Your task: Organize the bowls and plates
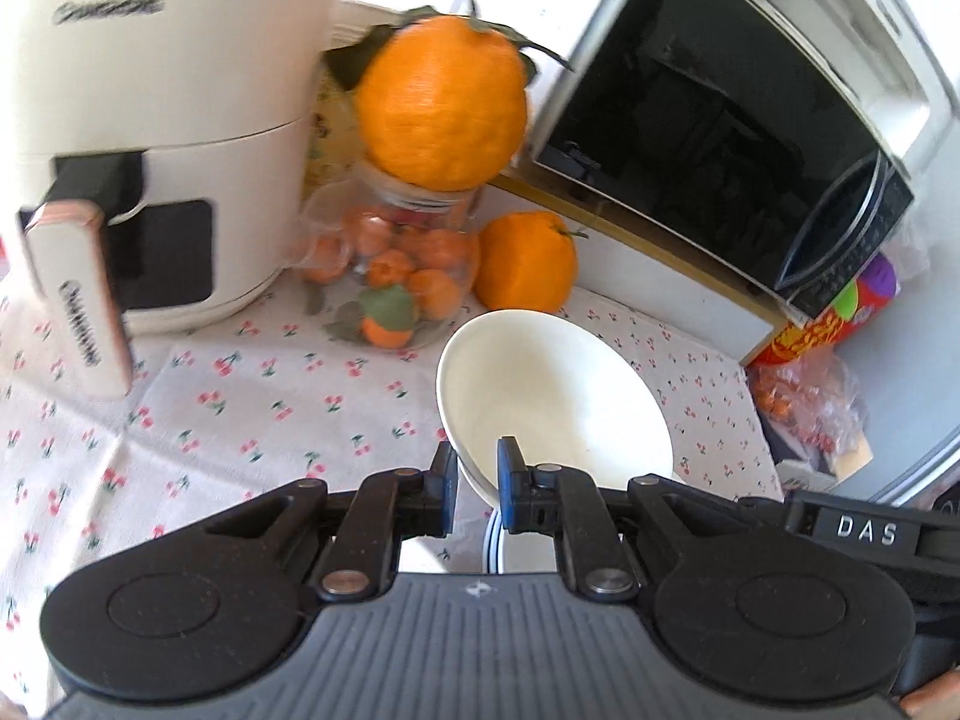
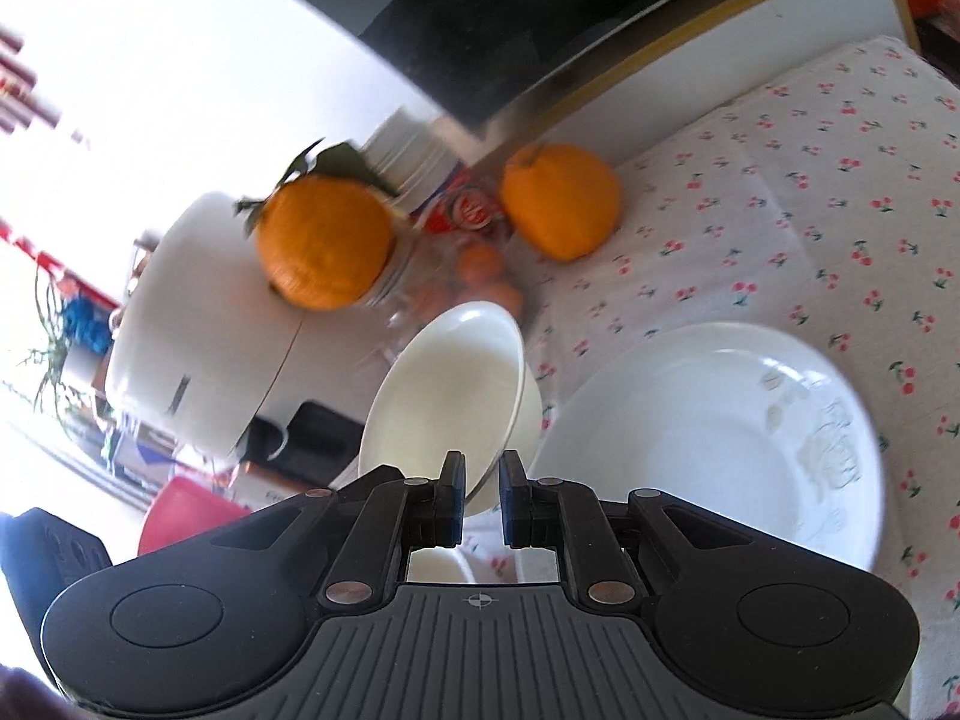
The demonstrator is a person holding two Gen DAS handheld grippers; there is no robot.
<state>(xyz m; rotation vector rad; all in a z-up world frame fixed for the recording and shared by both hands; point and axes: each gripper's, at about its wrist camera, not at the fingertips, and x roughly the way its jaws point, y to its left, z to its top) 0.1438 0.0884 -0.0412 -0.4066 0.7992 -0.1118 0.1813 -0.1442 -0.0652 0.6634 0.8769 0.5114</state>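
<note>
Each gripper pinching a white bowl, plate seemingly right-view only

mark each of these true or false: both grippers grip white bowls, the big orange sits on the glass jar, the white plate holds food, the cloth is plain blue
1. The left gripper and right gripper each clamp a white ceramic bowl. True.
2. A large orange fruit sits atop the clear glass jar. True.
3. The wide white plate holds food. False: it is empty.
4. The tablecloth is plain blue. False: white with cherries.
</note>
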